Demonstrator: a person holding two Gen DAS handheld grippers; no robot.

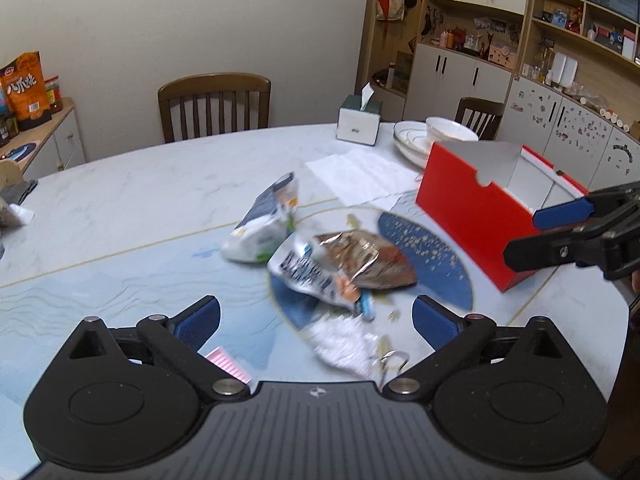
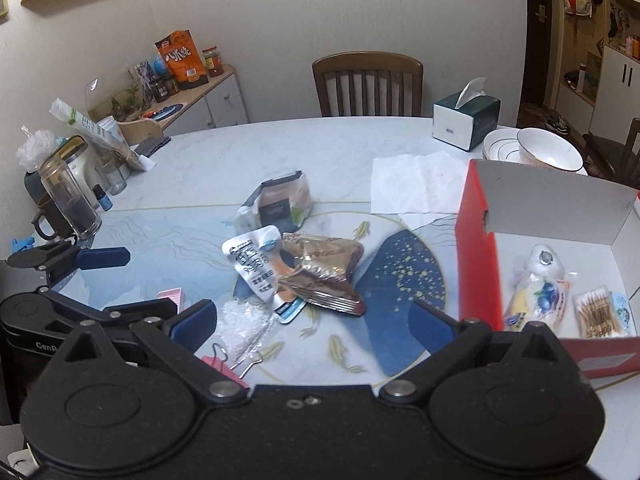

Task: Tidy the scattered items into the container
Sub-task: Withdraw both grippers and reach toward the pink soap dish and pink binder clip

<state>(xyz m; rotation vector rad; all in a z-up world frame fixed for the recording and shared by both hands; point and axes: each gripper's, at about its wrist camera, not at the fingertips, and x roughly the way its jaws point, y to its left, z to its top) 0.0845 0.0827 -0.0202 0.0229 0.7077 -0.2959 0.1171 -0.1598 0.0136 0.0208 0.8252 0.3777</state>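
Observation:
The red cardboard box [image 1: 472, 220] [image 2: 476, 264] stands open at the right of the table. A blueberry snack pack [image 2: 536, 296] and a pack of cotton swabs [image 2: 600, 314] lie inside it. On the table's middle lie a bronze foil packet [image 1: 368, 258] [image 2: 320, 272], a white printed packet [image 1: 312, 276] [image 2: 256, 264], a grey-white bag [image 1: 272, 216] [image 2: 280, 204], a clear plastic bag [image 1: 348, 344] [image 2: 244, 324] and a pink item [image 1: 226, 364] [image 2: 172, 296]. My left gripper [image 1: 316, 312] [image 2: 148, 280] hangs open just short of the packets. My right gripper [image 2: 312, 316] [image 1: 524, 236] is open beside the box, holding nothing.
A tissue box [image 2: 466, 120], stacked bowls and plates [image 2: 548, 152] and a white napkin [image 2: 416, 184] sit behind the box. A glass jar [image 2: 68, 200], mug and bottles crowd the table's left edge. A wooden chair [image 2: 368, 84] stands at the far side.

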